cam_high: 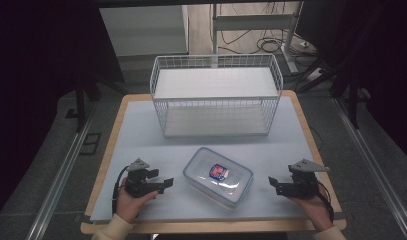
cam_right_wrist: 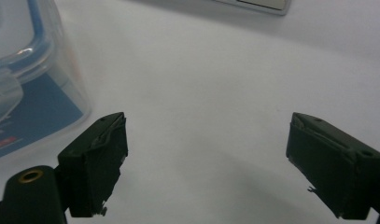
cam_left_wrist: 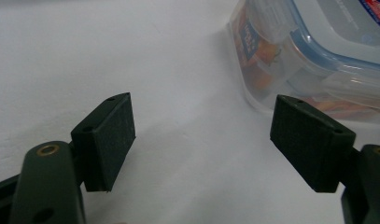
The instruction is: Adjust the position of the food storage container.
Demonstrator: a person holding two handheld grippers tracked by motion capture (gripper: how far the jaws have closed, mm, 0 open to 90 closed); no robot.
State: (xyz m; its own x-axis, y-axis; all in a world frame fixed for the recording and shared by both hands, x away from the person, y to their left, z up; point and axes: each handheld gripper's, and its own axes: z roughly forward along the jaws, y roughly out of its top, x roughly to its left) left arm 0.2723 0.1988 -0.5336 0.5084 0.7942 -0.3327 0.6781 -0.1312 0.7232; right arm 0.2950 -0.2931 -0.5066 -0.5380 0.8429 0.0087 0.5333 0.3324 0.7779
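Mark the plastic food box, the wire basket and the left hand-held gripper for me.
plastic food box [cam_high: 218,176]: high view, middle of its clear lid.
wire basket [cam_high: 215,102]: high view, front wire wall.
left hand-held gripper [cam_high: 167,183]: high view, between its open jaw tips.

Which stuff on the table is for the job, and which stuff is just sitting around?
For the job:
- clear plastic box with the blue-rimmed lid, lying between the two claws
- left claw, open
- right claw, open

Just sitting around:
- white wire basket at the back of the table
- cables on the floor behind
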